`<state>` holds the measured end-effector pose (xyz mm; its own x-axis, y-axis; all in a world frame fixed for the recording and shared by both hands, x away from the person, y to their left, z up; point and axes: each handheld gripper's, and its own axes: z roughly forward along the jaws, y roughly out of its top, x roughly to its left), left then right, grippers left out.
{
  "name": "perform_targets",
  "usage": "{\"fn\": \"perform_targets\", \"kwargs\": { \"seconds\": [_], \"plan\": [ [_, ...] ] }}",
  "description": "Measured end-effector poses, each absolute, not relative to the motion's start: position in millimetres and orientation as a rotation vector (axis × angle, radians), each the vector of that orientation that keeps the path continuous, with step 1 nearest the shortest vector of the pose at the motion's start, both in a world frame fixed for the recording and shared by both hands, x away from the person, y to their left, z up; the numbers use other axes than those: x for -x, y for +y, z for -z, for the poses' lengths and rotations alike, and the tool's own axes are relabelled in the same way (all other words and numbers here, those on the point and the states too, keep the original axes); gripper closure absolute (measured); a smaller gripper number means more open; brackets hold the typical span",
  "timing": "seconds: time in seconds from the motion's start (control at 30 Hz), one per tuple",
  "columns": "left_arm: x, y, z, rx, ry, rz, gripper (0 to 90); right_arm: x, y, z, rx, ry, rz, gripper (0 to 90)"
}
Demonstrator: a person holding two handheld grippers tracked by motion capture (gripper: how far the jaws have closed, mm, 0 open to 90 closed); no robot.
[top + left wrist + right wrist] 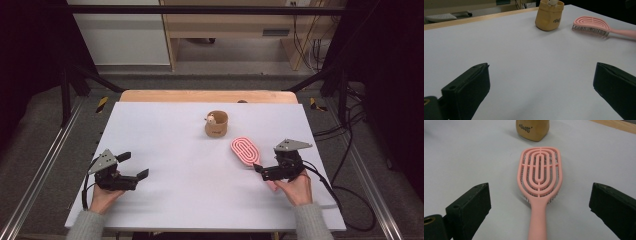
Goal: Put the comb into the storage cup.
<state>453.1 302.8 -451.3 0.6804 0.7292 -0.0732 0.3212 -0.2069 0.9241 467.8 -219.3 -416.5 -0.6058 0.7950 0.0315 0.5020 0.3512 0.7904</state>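
Left claw (pixel 135 165) hovers spread wide over the white table (pixel 165 145), nothing between its jaws. At twelve o'clock stands a tan cup (pixel 216 124), its dark lettering unreadable. The pink vented hairbrush (pixel 245 151) lies bristles-down, handle between the spread right claw (pixel 260 171) jaws, untouched.

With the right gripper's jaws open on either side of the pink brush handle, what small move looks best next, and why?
Probably draw the right gripper straight back off the pink hairbrush. Its jaws stand wide apart on either side of the handle without pressing it, and the brush lies flat, bristles down, on the white table just short of the tan pouch.
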Motion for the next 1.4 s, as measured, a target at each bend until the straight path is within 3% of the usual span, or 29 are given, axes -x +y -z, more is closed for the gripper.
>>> {"fn": "perform_targets", "kwargs": {
  "seconds": [0.27, 0.93, 1.4],
  "plan": [
    [-453.1, 302.8, 451.4, -1.799, 0.836, -0.465, 0.7, -465.0, -219.3, 412.2, -1.119, 2.226, -1.135, 0.4],
    [-453.9, 302.2, 452.1, -1.806, 0.839, -0.459, 0.7, -479.2, -209.4, 428.6, -1.178, 2.296, -1.012, 0.4],
    [-454.3, 301.8, 452.6, -1.811, 0.837, -0.456, 0.7, -489.4, -204.8, 445.5, -1.212, 2.367, -0.924, 5.3]
  ]
}}
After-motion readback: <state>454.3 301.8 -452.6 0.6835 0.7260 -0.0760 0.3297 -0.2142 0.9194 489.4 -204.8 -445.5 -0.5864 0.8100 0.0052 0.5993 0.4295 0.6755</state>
